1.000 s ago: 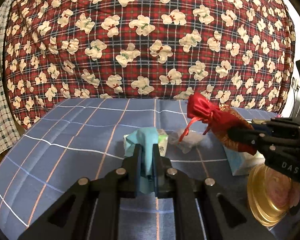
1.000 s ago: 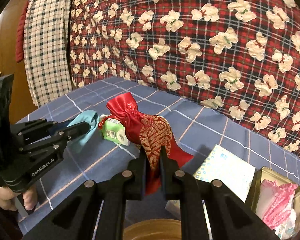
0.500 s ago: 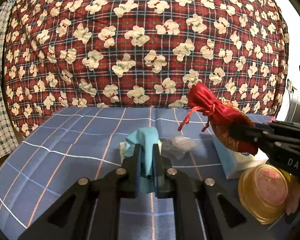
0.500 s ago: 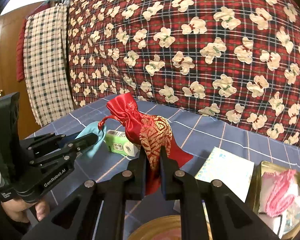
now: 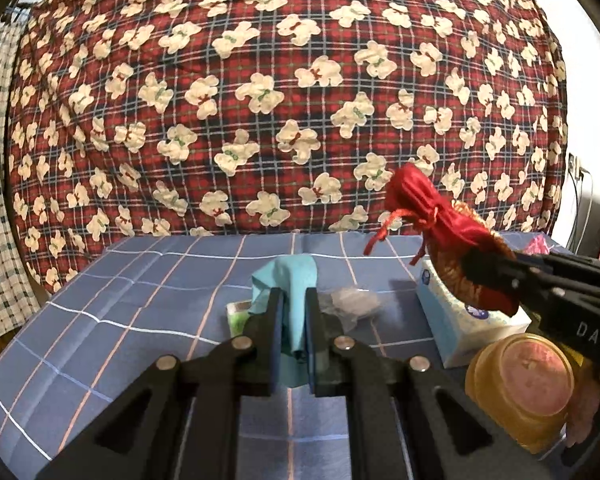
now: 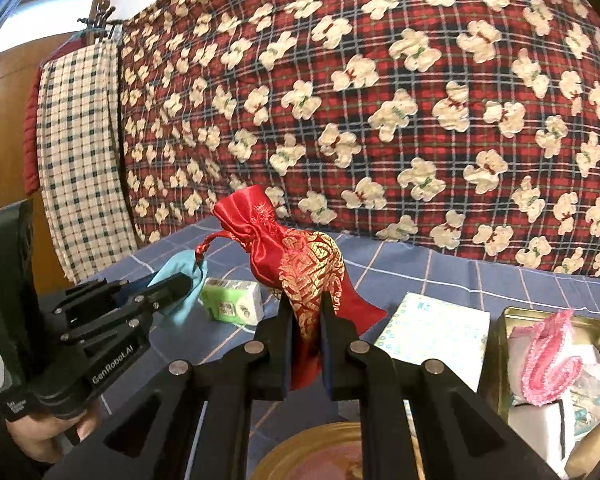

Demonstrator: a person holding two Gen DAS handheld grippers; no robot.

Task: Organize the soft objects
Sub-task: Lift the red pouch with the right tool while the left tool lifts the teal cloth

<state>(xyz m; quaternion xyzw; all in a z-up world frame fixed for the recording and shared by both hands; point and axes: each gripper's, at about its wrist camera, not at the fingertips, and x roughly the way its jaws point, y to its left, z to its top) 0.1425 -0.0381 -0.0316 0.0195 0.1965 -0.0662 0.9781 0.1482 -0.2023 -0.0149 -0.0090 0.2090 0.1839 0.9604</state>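
Observation:
My left gripper [image 5: 293, 304] is shut on a light blue cloth [image 5: 290, 280] and holds it above the blue checked tablecloth [image 5: 140, 300]. It also shows in the right wrist view [image 6: 176, 284] at the left, with the cloth [image 6: 180, 268] hanging from it. My right gripper [image 6: 307, 312] is shut on a red and gold drawstring pouch [image 6: 296, 260], held in the air. In the left wrist view the pouch [image 5: 432, 216] and right gripper [image 5: 488, 272] are at the right.
A green tissue pack [image 6: 232, 300] and a crumpled clear wrapper [image 5: 352, 300] lie on the table. A white tissue box [image 6: 436, 336] sits beside a gold tin [image 6: 516, 316] holding pink lace. A round gold lid [image 5: 520, 372] is near the front. A red bear-print quilt [image 5: 280, 100] hangs behind.
Both grippers have risen with their loads. The table and the things on it now sit lower in both views. The grips have not changed.

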